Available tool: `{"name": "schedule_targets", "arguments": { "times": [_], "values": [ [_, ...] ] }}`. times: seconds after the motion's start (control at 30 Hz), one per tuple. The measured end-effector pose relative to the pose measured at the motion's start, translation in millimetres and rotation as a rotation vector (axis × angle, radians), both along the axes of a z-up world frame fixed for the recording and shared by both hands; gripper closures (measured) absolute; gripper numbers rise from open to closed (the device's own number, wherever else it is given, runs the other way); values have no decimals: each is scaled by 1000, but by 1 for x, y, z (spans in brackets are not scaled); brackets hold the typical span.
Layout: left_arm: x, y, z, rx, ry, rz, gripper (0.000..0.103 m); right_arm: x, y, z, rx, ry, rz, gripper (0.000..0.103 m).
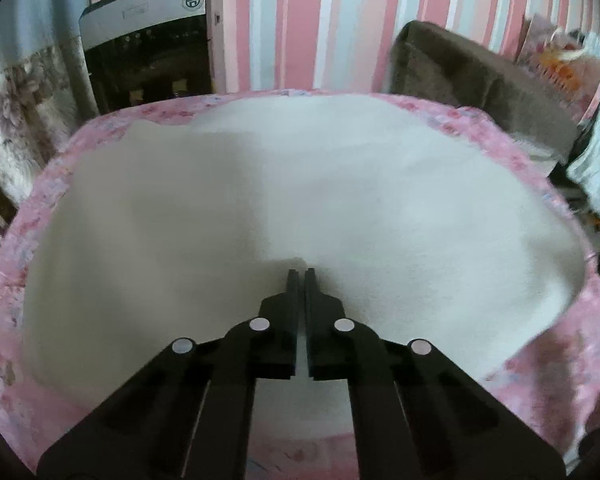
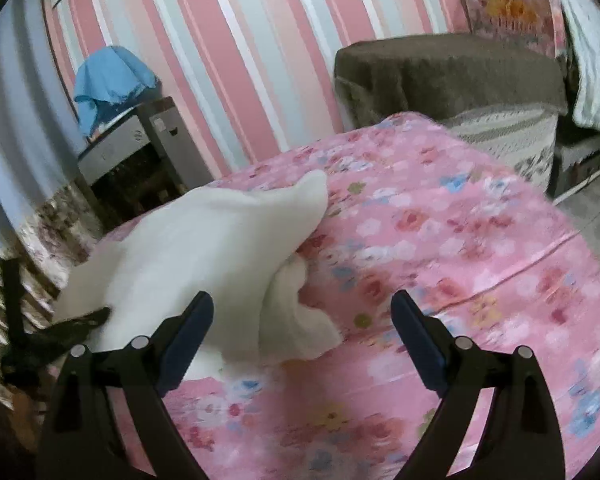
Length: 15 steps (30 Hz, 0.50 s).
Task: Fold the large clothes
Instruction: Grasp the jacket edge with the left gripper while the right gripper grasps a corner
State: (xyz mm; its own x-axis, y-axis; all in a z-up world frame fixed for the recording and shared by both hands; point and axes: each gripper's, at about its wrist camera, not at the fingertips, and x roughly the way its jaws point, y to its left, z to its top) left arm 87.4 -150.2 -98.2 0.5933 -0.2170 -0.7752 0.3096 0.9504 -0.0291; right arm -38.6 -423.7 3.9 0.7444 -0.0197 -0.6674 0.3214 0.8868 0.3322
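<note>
- My left gripper (image 1: 299, 271) has its fingers nearly together, the tips at a small raised fold of the large white fabric garment (image 1: 300, 200); I cannot tell if cloth is pinched.
- The garment lies spread over the pink floral-covered worktop (image 1: 540, 360).
- My right gripper (image 2: 302, 312) fingers are spread wide, holding nothing, above the pink cover beside the garment's bunched corner.

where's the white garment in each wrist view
Left wrist: the white garment fills the middle of the picture, spread over the pink floral cover, with the left gripper shut at its near edge.
Right wrist: the garment lies bunched left of centre, beside the open right gripper.
Shared landmark: the brown-covered furniture by the striped wall.
</note>
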Motion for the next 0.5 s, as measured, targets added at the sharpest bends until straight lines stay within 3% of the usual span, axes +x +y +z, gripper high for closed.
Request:
{"name": "schedule_targets", "arguments": {
  "times": [0.23, 0.33, 0.5],
  "values": [
    [10, -10, -25, 56, 16, -4, 103, 18, 12, -26, 63, 42, 40, 12],
    [12, -4, -27, 22, 34, -9, 103, 24, 16, -34, 69, 48, 41, 12],
    [13, 1, -26, 4, 42, -17, 103, 33, 8, -55, 195, 55, 33, 13]
  ]
}}
